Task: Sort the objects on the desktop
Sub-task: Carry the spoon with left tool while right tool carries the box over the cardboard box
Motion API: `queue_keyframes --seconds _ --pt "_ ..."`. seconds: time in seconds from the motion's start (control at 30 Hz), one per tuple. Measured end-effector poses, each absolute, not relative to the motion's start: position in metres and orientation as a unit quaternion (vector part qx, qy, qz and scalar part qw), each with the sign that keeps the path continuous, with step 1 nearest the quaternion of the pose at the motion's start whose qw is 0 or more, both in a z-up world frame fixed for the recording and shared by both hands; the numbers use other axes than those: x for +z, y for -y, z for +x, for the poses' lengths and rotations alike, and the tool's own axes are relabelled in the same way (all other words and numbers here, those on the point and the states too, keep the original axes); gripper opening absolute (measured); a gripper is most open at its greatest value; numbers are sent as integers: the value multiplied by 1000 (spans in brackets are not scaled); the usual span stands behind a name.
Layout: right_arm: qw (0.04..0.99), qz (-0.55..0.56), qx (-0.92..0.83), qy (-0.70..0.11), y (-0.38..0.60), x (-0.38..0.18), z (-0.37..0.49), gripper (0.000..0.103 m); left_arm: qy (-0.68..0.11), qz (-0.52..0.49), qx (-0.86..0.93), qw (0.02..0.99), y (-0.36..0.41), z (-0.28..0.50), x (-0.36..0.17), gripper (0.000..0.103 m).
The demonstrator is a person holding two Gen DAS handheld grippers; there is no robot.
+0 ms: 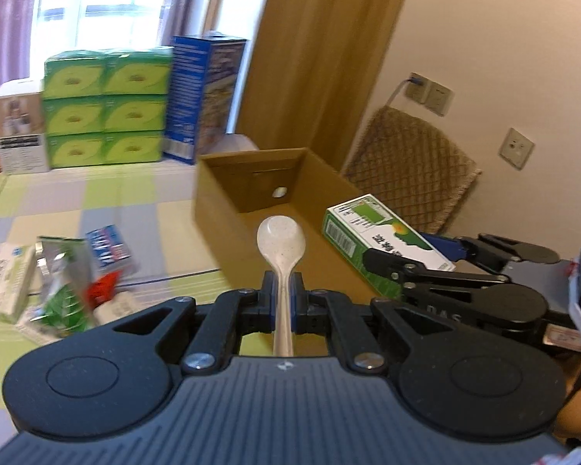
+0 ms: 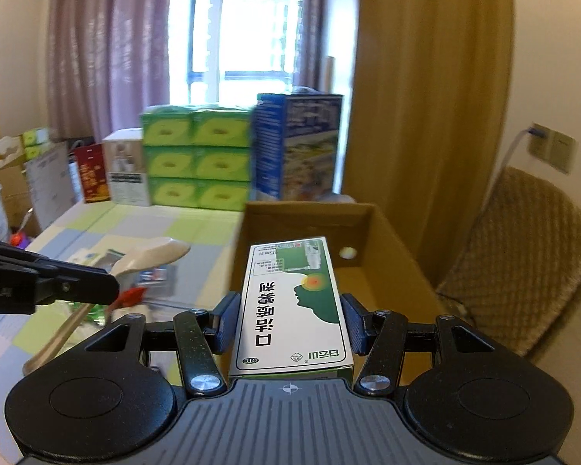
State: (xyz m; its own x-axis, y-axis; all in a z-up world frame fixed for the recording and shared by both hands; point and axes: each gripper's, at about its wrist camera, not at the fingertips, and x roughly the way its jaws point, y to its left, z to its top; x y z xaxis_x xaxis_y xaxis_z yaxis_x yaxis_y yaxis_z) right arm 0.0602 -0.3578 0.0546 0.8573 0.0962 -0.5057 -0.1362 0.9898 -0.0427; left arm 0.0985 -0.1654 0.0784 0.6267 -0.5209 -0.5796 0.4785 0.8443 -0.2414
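My left claw [image 1: 282, 298] clamps a white spoon [image 1: 282, 238], my right claw [image 2: 288, 323] a green medicine box [image 2: 290, 302], both above the open cardboard box [image 1: 228, 209]; release comes next, I judge.

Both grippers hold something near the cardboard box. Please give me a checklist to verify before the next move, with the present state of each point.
1. Left gripper shut on the spoon handle: ok.
2. Right gripper shut on the medicine box, a finger on each long side: ok.
3. Cardboard box open on top: ok.
4. Room inside the cardboard box: ok; only its bare far wall with a small round hole shows.
5. Spoon bowl over the opening: cannot tell.
6. The two grippers apart: ok, but close together.
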Motion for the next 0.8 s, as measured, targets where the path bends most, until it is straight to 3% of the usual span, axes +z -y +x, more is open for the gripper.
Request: queue_keyframes --seconds 0.8 --pt "951 -6 36 -307 439 27 103 52 -386 -48 -296 872 253 153 45 4"
